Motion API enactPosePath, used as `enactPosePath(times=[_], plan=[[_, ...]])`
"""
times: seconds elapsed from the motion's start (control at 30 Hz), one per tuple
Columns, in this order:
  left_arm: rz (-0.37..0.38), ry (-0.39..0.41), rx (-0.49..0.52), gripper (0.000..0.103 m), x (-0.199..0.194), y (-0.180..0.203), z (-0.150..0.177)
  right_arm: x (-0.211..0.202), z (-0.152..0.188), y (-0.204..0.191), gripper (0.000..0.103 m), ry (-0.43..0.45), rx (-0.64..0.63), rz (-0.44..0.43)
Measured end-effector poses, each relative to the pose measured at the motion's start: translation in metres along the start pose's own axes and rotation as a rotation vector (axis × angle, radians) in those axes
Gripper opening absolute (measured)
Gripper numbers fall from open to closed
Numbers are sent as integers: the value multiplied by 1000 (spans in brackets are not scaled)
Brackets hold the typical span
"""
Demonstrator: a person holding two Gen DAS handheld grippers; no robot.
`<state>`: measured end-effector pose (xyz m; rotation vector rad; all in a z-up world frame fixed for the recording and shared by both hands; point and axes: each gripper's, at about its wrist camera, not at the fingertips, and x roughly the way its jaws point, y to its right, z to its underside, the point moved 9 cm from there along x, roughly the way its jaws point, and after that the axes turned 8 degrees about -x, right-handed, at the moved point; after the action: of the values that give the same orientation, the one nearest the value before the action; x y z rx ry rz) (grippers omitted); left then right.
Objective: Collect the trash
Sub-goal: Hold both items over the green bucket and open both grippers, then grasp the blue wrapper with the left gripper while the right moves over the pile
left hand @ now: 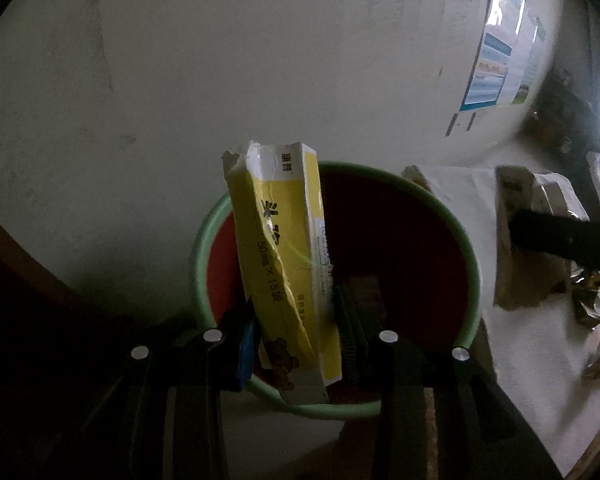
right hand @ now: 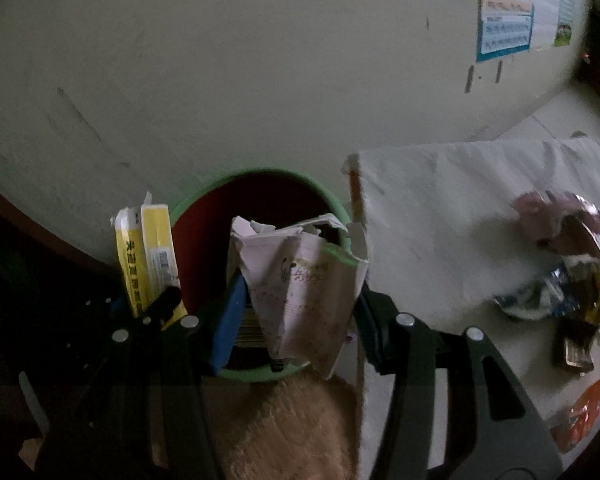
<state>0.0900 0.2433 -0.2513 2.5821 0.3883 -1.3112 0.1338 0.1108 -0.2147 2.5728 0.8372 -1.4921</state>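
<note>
Two cartons over our green-rimmed bin (left hand: 474,256): left gripper (left hand: 296,320) pinching yellow medicine box (left hand: 284,248), right gripper (right hand: 296,304) pinching torn pink carton (right hand: 304,292); next, release both

The right gripper (right hand: 296,312) points down over a green-rimmed bin (right hand: 260,374) with a dark red inside, and its jaws clamp a torn, crumpled white-and-pink carton (right hand: 304,292) whose ragged open end stands up at twelve o'clock. At nine o'clock of that carton the left gripper (right hand: 156,308) holds a yellow-and-white medicine box (right hand: 146,256) upright at the bin's left rim. At three o'clock lies a white cloth (right hand: 440,216) spread on a table, with a heap of crumpled foil wrappers (right hand: 560,280) towards its right edge and an orange wrapper (right hand: 584,408) at about four o'clock. A blue-and-white poster (right hand: 508,8) hangs on the pale wall (right hand: 260,60) at one o'clock.
</note>
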Motion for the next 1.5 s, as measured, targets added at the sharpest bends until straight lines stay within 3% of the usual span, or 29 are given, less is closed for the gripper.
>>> enactPosePath(times=[0.1, 0.17, 0.37, 0.57, 0.7, 0.8, 0.87, 0.97, 1.07, 1.2, 1.3, 1.43, 1.5], plan=[[-6, -2, 11, 44, 2, -1, -3, 2, -10, -7, 60, 15, 1, -29], [-11, 19, 11, 62, -1, -1, -6, 1, -15, -8, 66, 33, 3, -31], [-8, 29, 17, 65, -4, 7, -10, -21, -11, 0, 69, 82, 18, -33], [15, 36, 42, 65, -17, 14, -3, -55, 30, 36, 73, 101, 43, 37], [40, 36, 77, 65, -23, 34, 0, -86, 71, 91, 75, 104, 116, 130], [67, 31, 108, 65, -28, 54, 4, -110, 100, 137, 82, 115, 196, 211], [85, 28, 129, 65, -31, 69, 8, -130, 126, 180, 83, 115, 258, 320], [101, 21, 162, 65, -35, 87, 13, -149, 163, 236, 84, 103, 390, 417], [119, 17, 204, 65, -41, 108, 20, -160, 208, 280, 84, 96, 599, 402], [136, 13, 253, 65, -48, 133, 27, -147, 248, 295, 84, 51, 709, 377], [141, 12, 297, 65, -53, 149, 33, -129, 258, 288, 84, 37, 767, 300], [144, 15, 342, 65, -59, 165, 39, -120, 256, 282, 87, 47, 775, 259], [145, 16, 359, 65, -61, 172, 41, -122, 255, 282, 82, 62, 759, 246]])
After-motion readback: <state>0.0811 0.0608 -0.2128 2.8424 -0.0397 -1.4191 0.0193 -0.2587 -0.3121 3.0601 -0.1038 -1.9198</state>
